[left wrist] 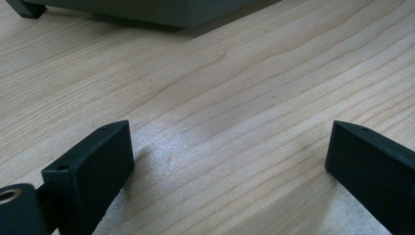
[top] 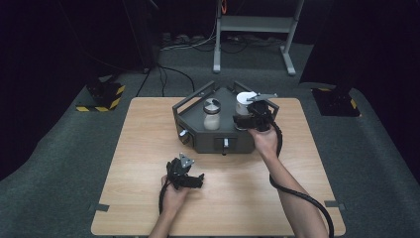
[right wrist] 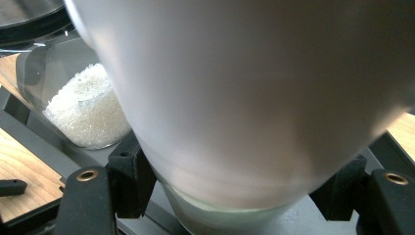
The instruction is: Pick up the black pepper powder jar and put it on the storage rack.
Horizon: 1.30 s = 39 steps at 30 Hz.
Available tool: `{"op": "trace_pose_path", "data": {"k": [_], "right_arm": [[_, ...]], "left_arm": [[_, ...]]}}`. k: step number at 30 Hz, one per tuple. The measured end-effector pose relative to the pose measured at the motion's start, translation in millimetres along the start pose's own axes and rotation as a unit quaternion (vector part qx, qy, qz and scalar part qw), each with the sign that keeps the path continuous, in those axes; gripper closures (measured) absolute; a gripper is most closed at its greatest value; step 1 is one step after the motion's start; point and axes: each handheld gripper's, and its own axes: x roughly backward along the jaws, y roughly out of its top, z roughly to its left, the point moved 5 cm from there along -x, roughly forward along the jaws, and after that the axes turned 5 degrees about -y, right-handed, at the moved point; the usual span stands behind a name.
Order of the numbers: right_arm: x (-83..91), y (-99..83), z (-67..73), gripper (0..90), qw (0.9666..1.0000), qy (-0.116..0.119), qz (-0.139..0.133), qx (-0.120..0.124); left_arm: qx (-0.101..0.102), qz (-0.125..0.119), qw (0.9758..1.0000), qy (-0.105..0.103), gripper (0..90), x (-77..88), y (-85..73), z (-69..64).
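Note:
A grey holder (top: pixel 208 141) with raised handles stands at the back middle of the wooden table. In it are a glass jar of white granules (top: pixel 212 115) with a dark lid and, to its right, a white frosted container (top: pixel 244 99). My right gripper (top: pixel 246 119) reaches in from the right and is shut on the white container (right wrist: pixel 244 98), whose narrow lower part sits between both jaws of that gripper (right wrist: pixel 235 191). The granule jar (right wrist: pixel 85 105) stands just beside it. My left gripper (top: pixel 200 179) rests low near the table's front, open, with bare wood between the jaws of that gripper (left wrist: pixel 230 142).
The holder's front wall (left wrist: pixel 147 12) lies just beyond the left gripper. A small knob (top: pixel 225 144) sticks out of that front wall. Around the table is dark carpet; a metal stand (top: pixel 257 29) is behind and hazard-striped bases (top: pixel 101 96) sit at the sides.

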Motion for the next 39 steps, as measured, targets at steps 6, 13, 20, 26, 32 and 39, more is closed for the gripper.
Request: {"op": "trace_pose_path", "data": {"k": [6,13,20,26,32,39], "right_arm": [[-1.0,-0.5,1.9,30.5,1.0000,-0.001,0.000,0.003],[-1.5,0.6,1.5,30.4,1.0000,0.000,0.002,0.006],[-1.8,0.7,2.2,30.3,1.0000,-0.002,0.001,0.005],[-1.9,1.3,2.7,30.1,1.0000,-0.003,0.002,0.005],[-1.4,0.2,1.8,21.5,1.0000,0.000,-0.001,0.000],[3.2,-1.0,0.5,14.6,0.9999,0.008,-0.011,-0.004]], "left_arm": [[0.000,0.000,1.0000,0.000,4.0,0.0,0.0,0.0],[0.000,0.000,1.0000,0.000,4.1,0.0,0.0,0.1],[0.000,0.000,1.0000,0.000,4.1,0.0,0.0,0.1],[0.000,0.000,1.0000,-0.001,4.1,0.0,0.0,0.2],[0.000,0.000,1.0000,-0.001,4.1,0.1,0.1,0.3],[0.000,0.000,1.0000,-0.001,4.0,0.0,-0.1,0.3]]}}
